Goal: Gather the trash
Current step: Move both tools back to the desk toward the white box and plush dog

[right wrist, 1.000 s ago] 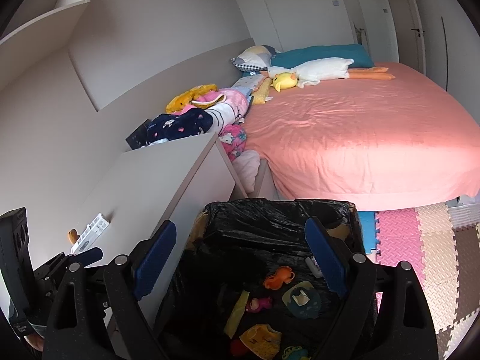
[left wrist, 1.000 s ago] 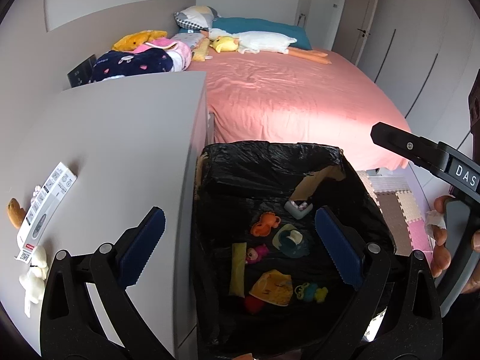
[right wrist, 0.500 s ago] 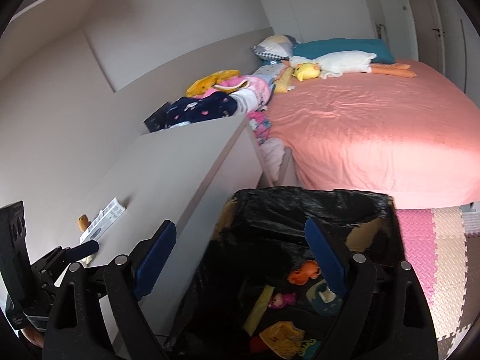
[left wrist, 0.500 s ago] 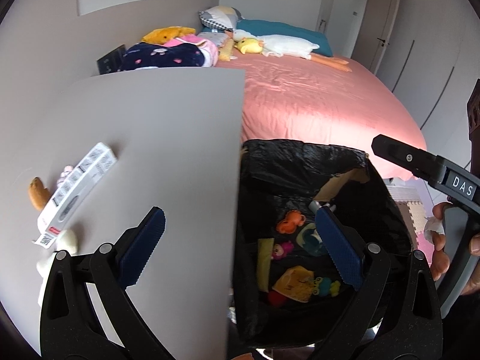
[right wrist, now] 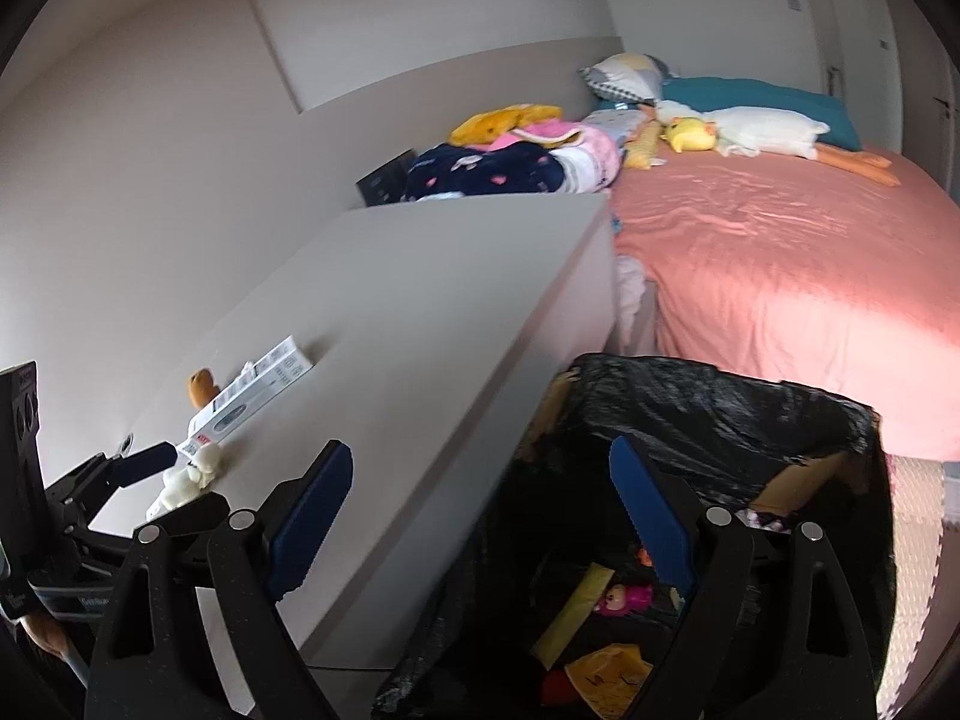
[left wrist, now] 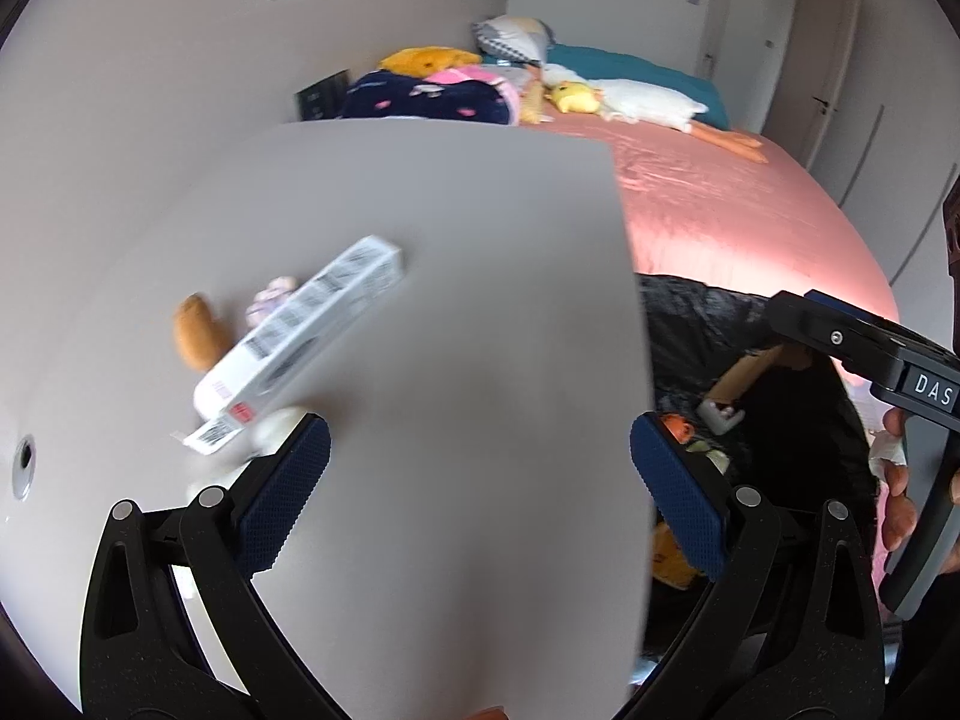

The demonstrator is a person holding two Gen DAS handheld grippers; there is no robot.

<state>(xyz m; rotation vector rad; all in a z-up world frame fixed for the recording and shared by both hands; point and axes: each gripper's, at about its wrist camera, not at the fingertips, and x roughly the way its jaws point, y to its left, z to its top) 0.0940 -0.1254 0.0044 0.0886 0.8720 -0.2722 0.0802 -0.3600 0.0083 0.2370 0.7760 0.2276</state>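
The left hand-held gripper (left wrist: pixel 480 480) hangs over the grey counter (left wrist: pixel 456 276) with its blue-padded jaws spread wide and nothing between them. The white box (left wrist: pixel 300 336) is the landmark here: a long carton with printed labels and a barcode flap, lying flat on the counter ahead of the left finger and to its left. Just beyond the box, on its far left side, sits a small brown toy (left wrist: pixel 195 339), and a pale pinkish lump (left wrist: pixel 270 300) rests against the box's far edge. At the near end of the box, touching the barcode flap, lies a small white soft toy (right wrist: pixel 189 474), close to the left finger pad (left wrist: pixel 285 492).

Well to the right of the box, past the counter's edge, stands the bin (right wrist: pixel 708 414) lined with a black bag. Inside it lie a yellow strip (right wrist: pixel 570 618), a pink doll (right wrist: pixel 624 597) and a yellow wrapper (right wrist: pixel 609 675). The right hand-held gripper (right wrist: pixel 480 516) hovers with its jaws wide apart and empty, one finger above the counter's edge and the other over the bin's mouth.

Far beyond the box, past the counter's end, a pile of clothes (right wrist: pixel 510 165) lies beside the bed (right wrist: pixel 780 264) with its pink sheet, where a white stuffed goose (right wrist: pixel 762 132) rests near the pillows.
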